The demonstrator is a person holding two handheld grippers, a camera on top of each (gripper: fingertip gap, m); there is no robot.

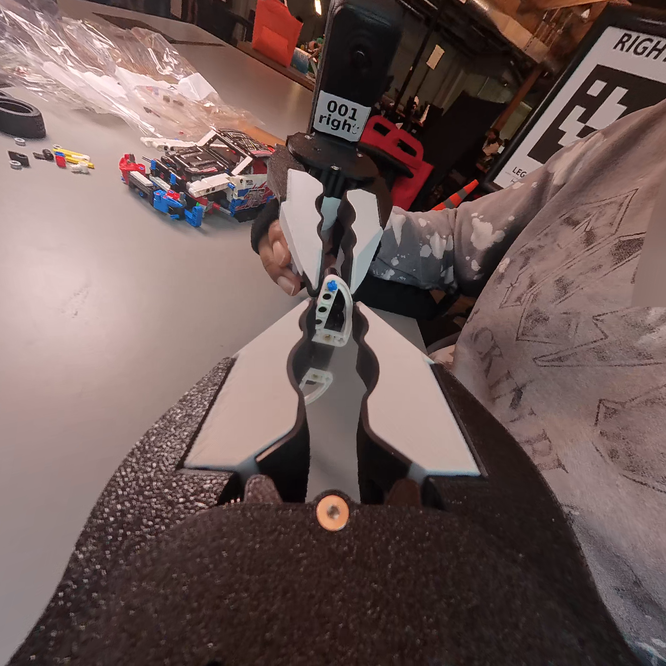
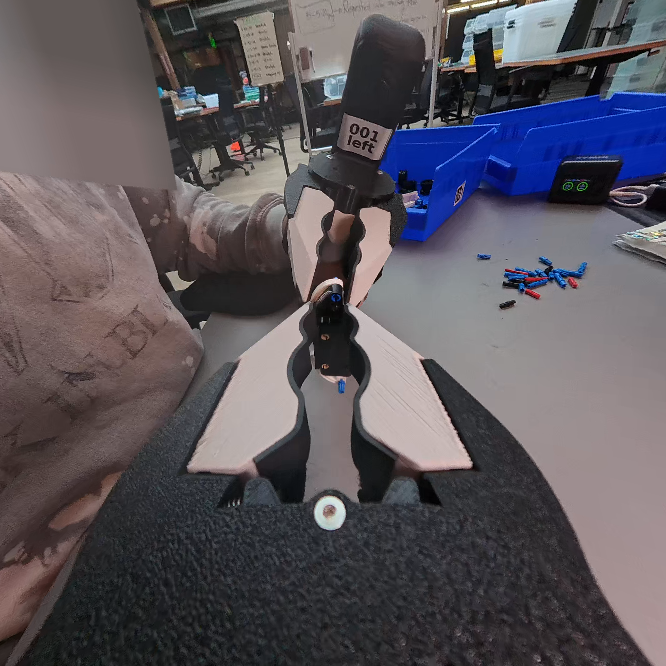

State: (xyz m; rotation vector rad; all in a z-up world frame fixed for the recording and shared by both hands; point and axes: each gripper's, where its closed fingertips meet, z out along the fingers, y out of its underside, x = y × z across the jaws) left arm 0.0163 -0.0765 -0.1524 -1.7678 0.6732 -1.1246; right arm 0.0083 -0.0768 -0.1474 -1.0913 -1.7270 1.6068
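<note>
— Left wrist view: what is the left gripper (image 1: 331,317) pinching?

— A curved white brick panel (image 1: 331,317) with holes, over the grey table (image 1: 108,324); its black backing is lying half hidden.

— And the right gripper (image 2: 333,324)?

— Clamping that piece's black beam (image 2: 331,346), tips meeting.

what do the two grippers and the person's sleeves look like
Both the left gripper and the right gripper have rough black bodies, pale flat fingers edged with wavy black pads, and a black upright handle bearing a white label. The sleeves are grey with bleached white splotches.
</note>
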